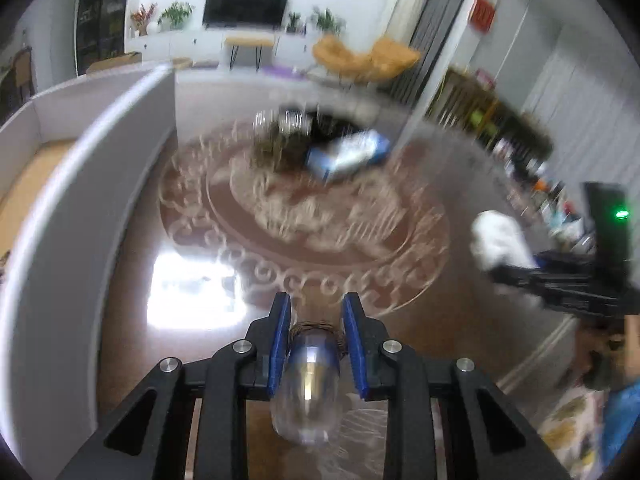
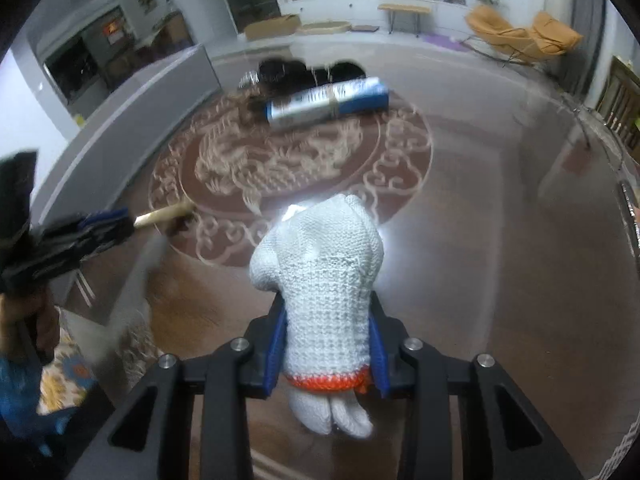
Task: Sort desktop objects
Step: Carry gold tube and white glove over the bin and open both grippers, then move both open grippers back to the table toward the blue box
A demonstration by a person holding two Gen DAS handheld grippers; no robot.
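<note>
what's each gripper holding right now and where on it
Left gripper clamps a clear, blue-banded handle around its middle. Right gripper grips a white knit glove near its orange cuff.

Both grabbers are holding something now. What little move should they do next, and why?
Probably carry the left gripper toward the white box on its left. Its fingers already clamp the clear tube-shaped brush handle above the brown patterned table, and the right gripper already holds the white knitted glove.

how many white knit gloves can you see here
1. The white knit glove is gripped in the right tongs above the patterned table. Others may hide in the blurred dark clutter at the far edge.
</note>
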